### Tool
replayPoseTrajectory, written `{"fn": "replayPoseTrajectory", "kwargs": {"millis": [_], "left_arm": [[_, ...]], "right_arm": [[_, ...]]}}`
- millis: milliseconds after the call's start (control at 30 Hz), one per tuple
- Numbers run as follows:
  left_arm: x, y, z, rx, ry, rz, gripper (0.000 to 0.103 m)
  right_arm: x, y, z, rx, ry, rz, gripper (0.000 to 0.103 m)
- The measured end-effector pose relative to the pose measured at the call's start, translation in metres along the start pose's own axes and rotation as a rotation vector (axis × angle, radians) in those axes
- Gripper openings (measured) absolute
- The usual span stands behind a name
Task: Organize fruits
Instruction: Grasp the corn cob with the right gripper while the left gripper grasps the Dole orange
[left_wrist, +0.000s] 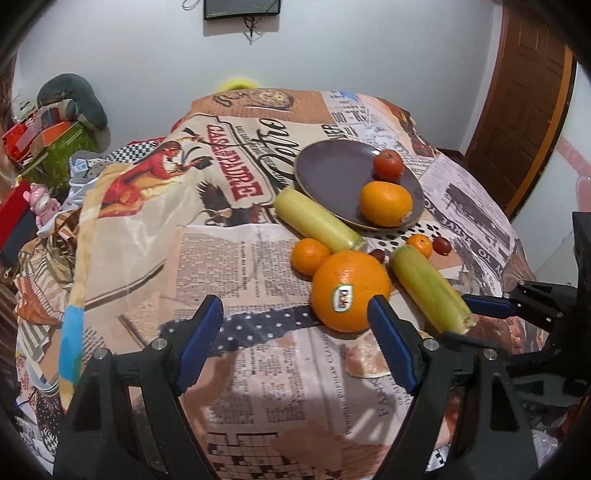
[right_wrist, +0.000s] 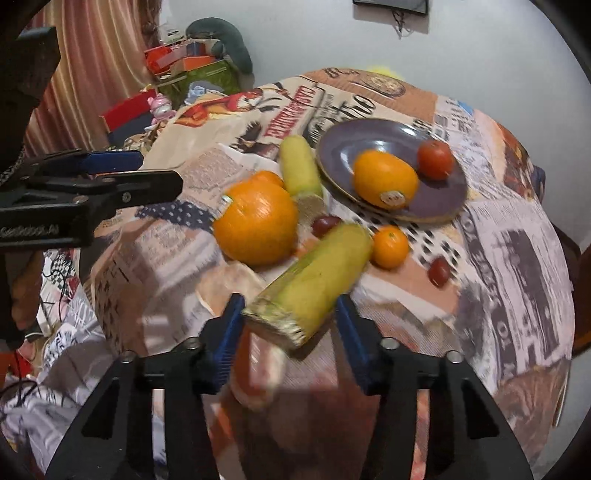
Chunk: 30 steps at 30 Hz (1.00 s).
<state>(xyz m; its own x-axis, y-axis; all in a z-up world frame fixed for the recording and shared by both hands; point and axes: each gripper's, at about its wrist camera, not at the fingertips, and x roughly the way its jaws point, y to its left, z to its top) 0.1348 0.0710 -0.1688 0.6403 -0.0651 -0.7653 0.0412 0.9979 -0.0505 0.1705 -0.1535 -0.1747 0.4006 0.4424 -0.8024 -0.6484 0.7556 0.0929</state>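
A purple plate (left_wrist: 332, 173) (right_wrist: 439, 206) holds an orange (left_wrist: 385, 203) (right_wrist: 384, 179) and a tomato (left_wrist: 388, 165) (right_wrist: 435, 159). On the cloth lie a big stickered orange (left_wrist: 349, 290) (right_wrist: 256, 221), two small mandarins (left_wrist: 308, 256) (right_wrist: 390, 246), small dark red fruits (left_wrist: 441, 245) (right_wrist: 439, 271) and two husked corn cobs (left_wrist: 317, 219) (right_wrist: 300, 168). My left gripper (left_wrist: 295, 321) is open, just short of the big orange. My right gripper (right_wrist: 290, 319) (left_wrist: 480, 306) is open with its jaws either side of the near cob's (right_wrist: 314, 284) (left_wrist: 430, 288) cut end.
The round table wears a printed newspaper-style cloth (left_wrist: 229, 266) that drops off on all sides. Boxes, a neck pillow and a pink toy (left_wrist: 42, 201) are piled at the left. A wooden door (left_wrist: 517, 110) stands at the right.
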Motion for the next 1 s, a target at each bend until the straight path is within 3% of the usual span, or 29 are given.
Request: {"fn": "replayPoseTrajectory", "kwargs": {"millis": [133, 267, 533, 1000], "left_arm": [[0.008, -0.009, 0.0, 0.013, 0.018, -0.019, 0.081], [0.02, -0.018, 0.001, 0.023, 0.046, -0.038, 0.081], [0.042, -0.031, 0.003, 0.025, 0.094, -0.068, 0.081], [0.079, -0.037, 0.007, -0.004, 0.16, -0.09, 0.081]], "right_arm": [[-0.004, -0.023, -0.014, 0.06, 0.024, -0.026, 0.03], [-0.008, -0.045, -0.022, 0.142, 0.031, -0.018, 0.028], [-0.017, -0.048, -0.002, 0.138, -0.033, 0.025, 0.029], [0.035, -0.048, 0.015, 0.105, 0.019, 0.035, 0.038]]}}
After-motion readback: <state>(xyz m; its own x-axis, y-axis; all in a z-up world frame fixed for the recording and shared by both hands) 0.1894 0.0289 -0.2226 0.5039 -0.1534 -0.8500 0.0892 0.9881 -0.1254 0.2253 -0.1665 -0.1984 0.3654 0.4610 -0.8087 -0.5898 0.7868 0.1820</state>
